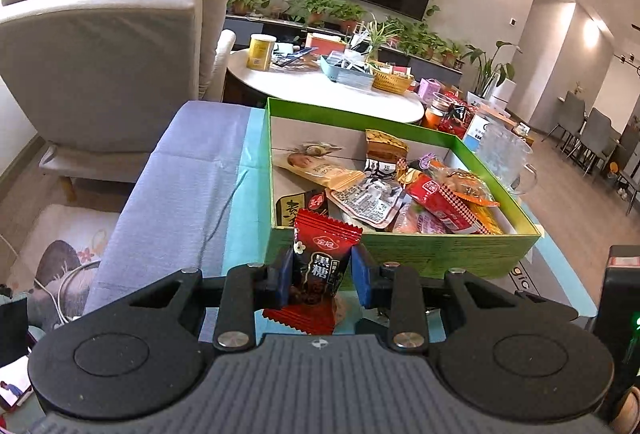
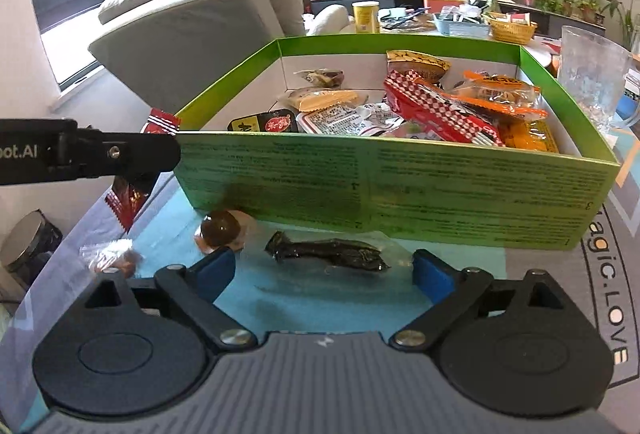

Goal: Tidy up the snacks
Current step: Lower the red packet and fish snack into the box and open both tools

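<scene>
Left tool is clamped on a red-and-black candy packet, blue pads pressing its crinkly sides; packet stands upright between the fingers, its serrated lower end hanging below them, clear of the tabletop. Green box sits just ahead of this tool, the near wall directly beyond the packet; inside, a loose heap of glossy snack wrappers.

Right tool stands wide and holds nothing; between and just ahead of its pads lies a dark, wrinkled vacuum-packed strip in clear film, flat on the teal cloth; off its left pad, a round brown sweet in clear wrap, touching the foot of the box as far as I can judge; further left, a small twisted clear wrapper.

Risks, as I judge them: packet is slick film, soft, gripped mid-body; it could slip or rotate if swung fast; its low tail could catch the cardboard rim if not carried high enough over; thin-walled box may slide on the cloth if nudged. The flat strip offers little height; pads closing could scrape cloth or skate off the film; left tool passing close may clash with the right.
</scene>
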Demonstrator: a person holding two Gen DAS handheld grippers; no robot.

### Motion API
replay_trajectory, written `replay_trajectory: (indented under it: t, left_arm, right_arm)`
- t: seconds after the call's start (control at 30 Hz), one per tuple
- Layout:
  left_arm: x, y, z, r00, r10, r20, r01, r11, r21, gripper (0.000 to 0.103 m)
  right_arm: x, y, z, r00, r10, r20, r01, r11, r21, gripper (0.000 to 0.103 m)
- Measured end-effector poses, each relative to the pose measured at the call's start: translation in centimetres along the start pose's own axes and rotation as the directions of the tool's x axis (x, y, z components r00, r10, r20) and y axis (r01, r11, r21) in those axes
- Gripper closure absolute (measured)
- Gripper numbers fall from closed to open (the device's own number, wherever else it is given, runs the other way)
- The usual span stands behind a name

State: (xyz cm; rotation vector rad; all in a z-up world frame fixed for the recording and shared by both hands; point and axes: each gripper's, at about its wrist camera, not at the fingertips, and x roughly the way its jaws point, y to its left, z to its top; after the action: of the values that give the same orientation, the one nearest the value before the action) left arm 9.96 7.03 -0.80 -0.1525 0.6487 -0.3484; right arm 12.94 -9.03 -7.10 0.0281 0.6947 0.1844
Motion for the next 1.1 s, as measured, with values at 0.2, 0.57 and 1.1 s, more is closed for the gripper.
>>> replay_trajectory:
  t: [0.2, 0.57, 1.1]
  left_arm:
    - [0.1, 0.2, -0.2, 1.000, 0.003, -0.009, -0.003, 1.000, -0.009, 0.074]
    - [-0.4, -0.5, -0.4, 1.000, -0.014, 0.005, 0.014, 1.000, -0.002, 0.074]
    - [-0.5, -2.3, 3.2, 0.994, -0.040, 0.102, 0.040, 0.999, 0.006, 0.074]
  right_arm:
    - [0.9, 1.9, -0.6, 0.996, -0.086, 0.009, 0.087, 0.993, -0.086, 0.050]
    - [-0.9, 0.9, -1.2, 0.994, -0.088, 0.067, 0.097, 0.985, -0.140, 0.050]
    - [-6.8, -2.9, 2.9, 0.937, -0.106, 0.332, 0.136, 0.988, -0.071, 0.050]
